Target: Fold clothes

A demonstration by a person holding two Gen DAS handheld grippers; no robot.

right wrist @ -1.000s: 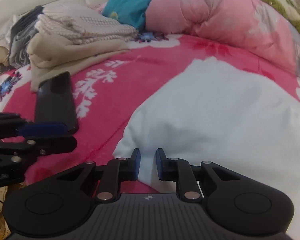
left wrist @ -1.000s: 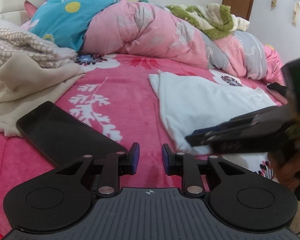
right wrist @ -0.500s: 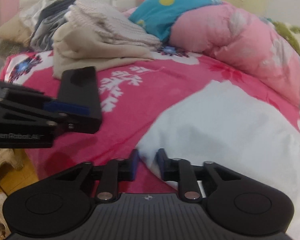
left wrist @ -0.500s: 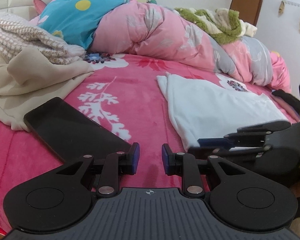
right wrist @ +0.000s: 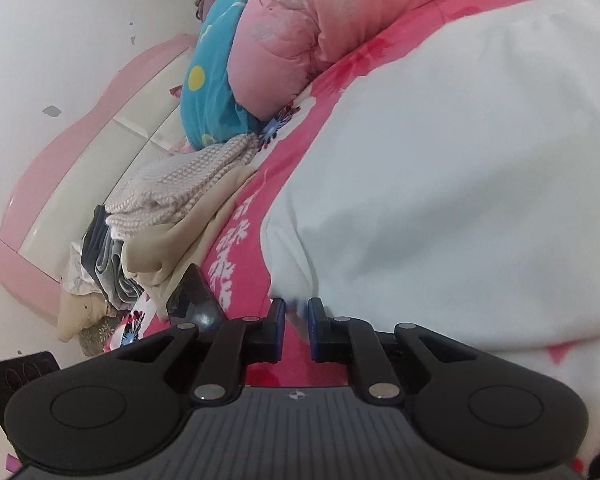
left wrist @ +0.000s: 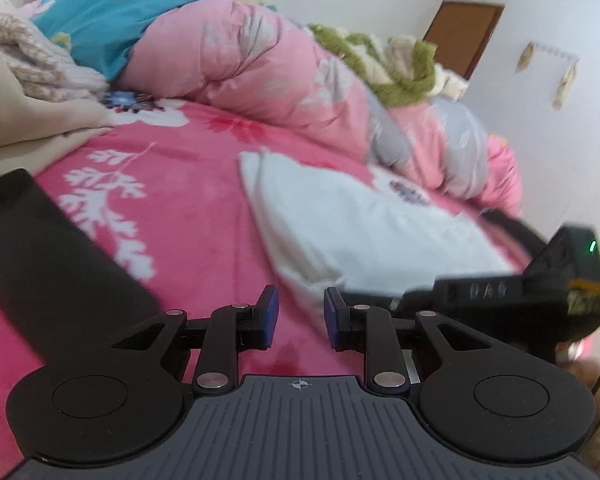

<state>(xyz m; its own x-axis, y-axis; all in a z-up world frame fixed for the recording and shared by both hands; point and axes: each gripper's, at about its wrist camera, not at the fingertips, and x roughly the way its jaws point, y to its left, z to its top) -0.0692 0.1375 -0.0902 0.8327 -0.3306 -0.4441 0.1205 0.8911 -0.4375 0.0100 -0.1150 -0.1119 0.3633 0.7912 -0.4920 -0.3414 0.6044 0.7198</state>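
White garment (right wrist: 460, 168) lies spread on the bed (left wrist: 204, 200), mostly flat, soft bulges, one thick rolled edge along its near side. Looks like light cotton; judged limp, likely to sag once lifted. In the left wrist view it (left wrist: 360, 236) sits ahead and to the right of your left fingers, its near corner just beyond the right fingertip.

Step in hand, by my reading: reaching for the near edge to start a fold. No fold made yet with this grip.

Right gripper (right wrist: 296, 316): narrow gap between the fingers, nothing held. The garment's near corner lies just ahead of the tips; contact cannot be confirmed. The view is rolled hard sideways.

Left gripper (left wrist: 298, 316): fingers apart with a moderate gap, empty, over bare bedsheet, garment edge just beyond.

Next move calls for: level your right tool, slide one finger under the rolled edge, pinch through all layers. Bring your left to the same edge further along.

Outward: black phone (left wrist: 52, 264) left of your left fingers, touching nothing of the garment. Pile of clothes (right wrist: 172, 200) beyond it. Pink quilt (left wrist: 260, 76) heaped behind.
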